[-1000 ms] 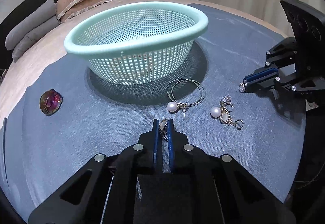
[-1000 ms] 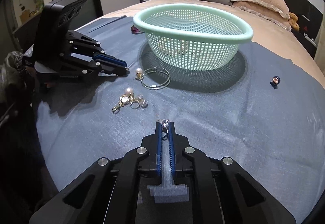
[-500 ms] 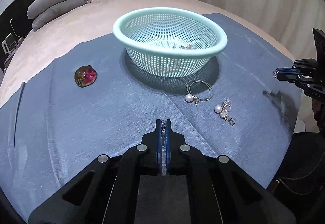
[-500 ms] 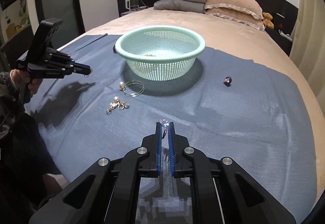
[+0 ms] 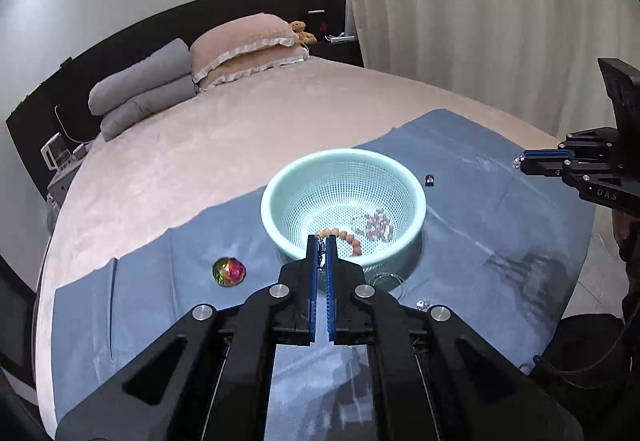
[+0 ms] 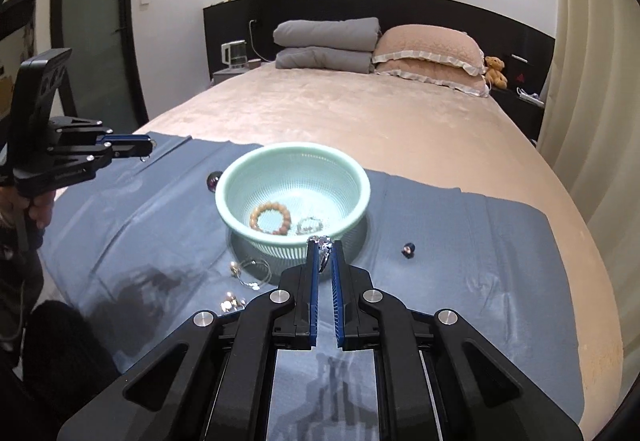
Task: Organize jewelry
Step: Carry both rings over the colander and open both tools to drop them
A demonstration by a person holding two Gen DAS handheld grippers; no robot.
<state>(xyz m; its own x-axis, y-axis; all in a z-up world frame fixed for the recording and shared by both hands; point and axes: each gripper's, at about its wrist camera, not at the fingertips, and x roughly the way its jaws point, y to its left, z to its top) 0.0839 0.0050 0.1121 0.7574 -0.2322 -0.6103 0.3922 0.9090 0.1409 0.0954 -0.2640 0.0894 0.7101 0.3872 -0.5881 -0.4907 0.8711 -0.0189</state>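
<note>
A mint-green mesh basket stands on a blue cloth on the bed. It holds a wooden bead bracelet and a pale bead bracelet. My left gripper is shut on a small earring, high above the basket's near rim. My right gripper is shut on a sparkly ring, also raised near the basket. Hoop earrings and pearl earrings lie on the cloth.
An iridescent brooch lies left of the basket. A small dark ring lies on its right side. Pillows and folded blankets sit at the bed's head. A curtain hangs along one side.
Both grippers have risen well above the cloth with their jewelry, and the basket's inside now shows from above. Both stay shut.
</note>
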